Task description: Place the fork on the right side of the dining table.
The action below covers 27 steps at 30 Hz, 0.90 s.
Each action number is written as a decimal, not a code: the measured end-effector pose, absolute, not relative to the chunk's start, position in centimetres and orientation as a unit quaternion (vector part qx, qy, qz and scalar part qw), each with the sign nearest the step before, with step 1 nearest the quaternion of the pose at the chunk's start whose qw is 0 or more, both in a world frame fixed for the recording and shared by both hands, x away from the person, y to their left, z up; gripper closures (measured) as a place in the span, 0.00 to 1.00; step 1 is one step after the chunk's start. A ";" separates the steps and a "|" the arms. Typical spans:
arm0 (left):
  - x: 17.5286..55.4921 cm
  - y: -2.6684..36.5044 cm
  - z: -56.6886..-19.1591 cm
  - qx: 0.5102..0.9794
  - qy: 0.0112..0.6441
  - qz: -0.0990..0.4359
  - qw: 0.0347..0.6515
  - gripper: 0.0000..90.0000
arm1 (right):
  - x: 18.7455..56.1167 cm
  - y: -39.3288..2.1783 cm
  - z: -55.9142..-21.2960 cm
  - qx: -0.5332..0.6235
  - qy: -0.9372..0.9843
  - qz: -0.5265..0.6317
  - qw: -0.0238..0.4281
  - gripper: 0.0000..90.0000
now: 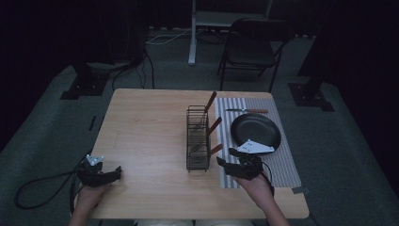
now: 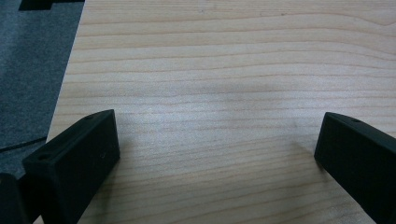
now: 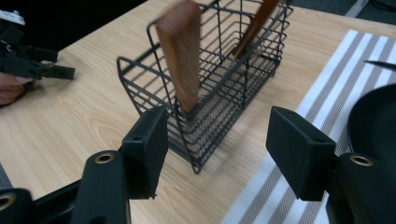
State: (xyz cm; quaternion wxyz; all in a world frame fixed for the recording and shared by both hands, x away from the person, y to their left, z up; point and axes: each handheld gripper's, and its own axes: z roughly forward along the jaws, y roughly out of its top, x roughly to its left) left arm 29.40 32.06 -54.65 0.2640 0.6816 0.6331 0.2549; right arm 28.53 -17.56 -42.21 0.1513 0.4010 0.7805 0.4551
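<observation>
A black wire basket (image 1: 197,139) stands upright mid-table with three wooden-handled utensils leaning in it; the nearest handle (image 3: 180,60) tilts out of its near end. My right gripper (image 1: 226,157) hovers just right of the basket's near corner, over the striped placemat (image 1: 282,165). In the right gripper view its jaws (image 3: 217,135) stand open, with the basket (image 3: 219,79) a little ahead of them and nothing between the pads. My left gripper (image 1: 116,172) rests at the table's near left edge, open over bare wood (image 2: 217,140).
A black plate (image 1: 255,132) lies on the placemat right of the basket, with a wooden-handled knife (image 1: 247,111) beyond it. A folding chair (image 1: 251,47) stands behind the table. Bare wood stretches between the basket and my left gripper (image 3: 32,65).
</observation>
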 end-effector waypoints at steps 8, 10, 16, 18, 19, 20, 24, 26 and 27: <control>29.4 32.1 -54.6 0.682 0.633 0.255 0.264 0.00 | 28.6 -16.3 -40.8 0.392 0.776 0.470 0.152 0.58; 29.4 32.1 -54.7 0.682 0.633 0.255 0.264 0.00 | 28.7 -16.0 -40.5 0.393 0.775 0.473 0.150 0.58; 29.4 32.1 -54.7 0.681 0.633 0.255 0.264 0.00 | 28.9 -15.4 -40.0 0.397 0.771 0.474 0.153 0.65; 29.4 32.1 -54.7 0.681 0.633 0.255 0.264 0.00 | 29.0 -15.5 -40.1 0.402 0.769 0.476 0.148 0.72; 29.4 32.1 -54.7 0.681 0.633 0.255 0.264 0.00 | 29.0 -15.5 -40.1 0.404 0.768 0.475 0.148 0.74; 29.4 32.1 -54.6 0.682 0.633 0.255 0.264 0.00 | 29.0 -15.6 -40.1 0.404 0.768 0.475 0.146 0.74; 29.4 32.1 -54.7 0.681 0.633 0.255 0.264 0.00 | 29.2 -15.9 -39.9 0.410 0.762 0.482 0.141 0.76; 29.4 32.1 -54.7 0.681 0.633 0.255 0.264 0.00 | 29.2 -16.0 -39.8 0.412 0.760 0.484 0.138 0.80; 29.4 32.1 -54.7 0.681 0.633 0.255 0.264 0.00 | 29.2 -15.9 -39.8 0.411 0.761 0.481 0.144 0.80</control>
